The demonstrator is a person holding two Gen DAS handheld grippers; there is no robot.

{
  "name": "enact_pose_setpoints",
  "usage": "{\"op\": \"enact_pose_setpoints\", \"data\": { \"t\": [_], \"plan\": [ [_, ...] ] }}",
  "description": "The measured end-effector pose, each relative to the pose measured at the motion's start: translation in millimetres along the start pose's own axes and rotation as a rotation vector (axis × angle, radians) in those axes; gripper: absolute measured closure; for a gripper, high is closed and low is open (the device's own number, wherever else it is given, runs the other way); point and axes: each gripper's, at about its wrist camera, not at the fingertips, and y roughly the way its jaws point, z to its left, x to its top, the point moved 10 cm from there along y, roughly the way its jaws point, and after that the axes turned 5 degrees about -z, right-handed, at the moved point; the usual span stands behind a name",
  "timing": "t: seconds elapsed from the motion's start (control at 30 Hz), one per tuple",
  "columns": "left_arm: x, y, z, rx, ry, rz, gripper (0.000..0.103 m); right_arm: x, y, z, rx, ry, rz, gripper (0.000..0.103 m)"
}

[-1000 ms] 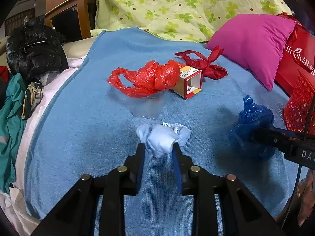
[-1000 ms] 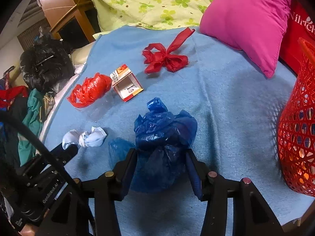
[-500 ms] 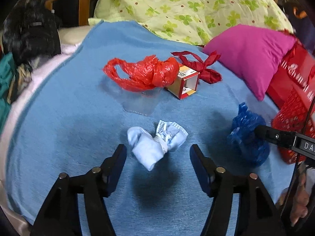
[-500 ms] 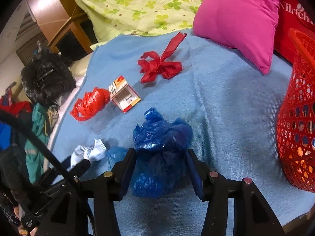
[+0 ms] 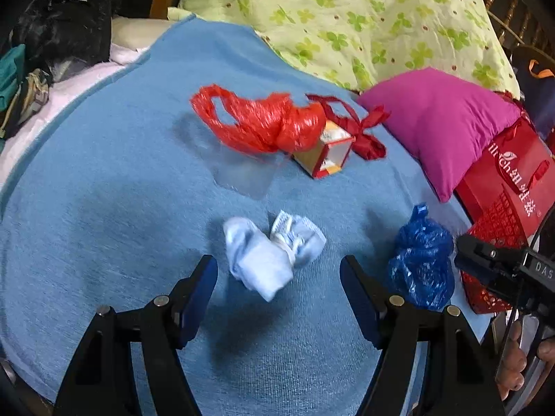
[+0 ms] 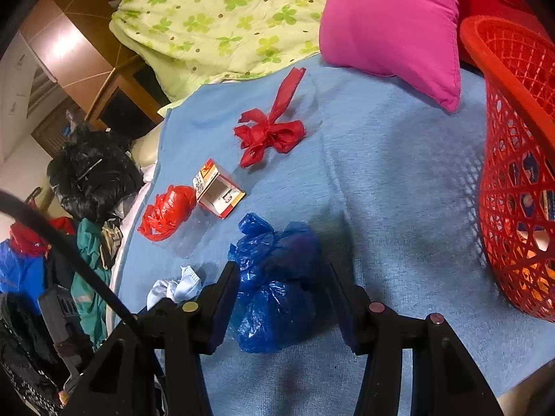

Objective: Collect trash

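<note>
Right tool (image 6: 282, 298) clamps crinkled blue plastic bag (image 6: 277, 277).

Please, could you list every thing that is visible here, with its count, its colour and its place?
blue bag: 1, dark blue, between the right gripper's fingers
face mask: 1, pale blue, crumpled, ahead of the left gripper
red bag: 1, red, mid blanket
small box: 1, red and white, beside the red bag
ribbon bow: 1, red, near the pillow
basket: 1, red mesh, right edge
pillow: 1, magenta
blanket: 1, light blue
quilt: 1, green clover print
left gripper: open
right gripper: closed on the blue bag
</note>
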Motion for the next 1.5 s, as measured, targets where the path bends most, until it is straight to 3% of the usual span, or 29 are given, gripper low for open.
{"op": "enact_pose_setpoints", "data": {
  "t": [0.2,0.4,0.6,0.7,0.77,0.97,1.03,1.1,1.23,1.5],
  "plan": [
    [1,-1,1,0.012,0.02,0.003,0.029,-8,7,3,0.015,0.015,0.036,0.048],
    [-2,5,4,0.009,0.01,0.02,0.029,-16,20,5,-0.05,-0.015,0.058,0.048],
    [-10,13,2,-0.041,-0.026,0.068,0.03,-20,24,11,-0.059,-0.07,0.062,0.051],
    [-15,14,0,-0.05,-0.019,0.086,0.043,-18,20,9,-0.064,-0.073,0.046,0.057],
    [-15,11,-4,-0.058,-0.006,0.085,0.043,-13,15,6,-0.071,-0.077,0.019,0.063],
    [-8,0,-8,-0.078,0.007,0.059,0.043,-14,16,2,-0.05,-0.038,0.049,0.062],
    [-1,-6,-6,-0.062,0.033,0.036,0.042,-17,19,3,-0.029,-0.011,0.07,0.052],
    [11,-16,-4,-0.041,0.075,-0.005,0.042,-19,22,4,-0.005,0.027,0.088,0.05],
    [30,-27,-6,-0.011,0.171,-0.062,0.03,-26,31,7,0.02,0.068,0.133,0.05],
    [32,7,-6,-0.053,0.231,0.068,0.03,-24,40,5,0.006,0.082,0.125,0.05]
  ]
}}
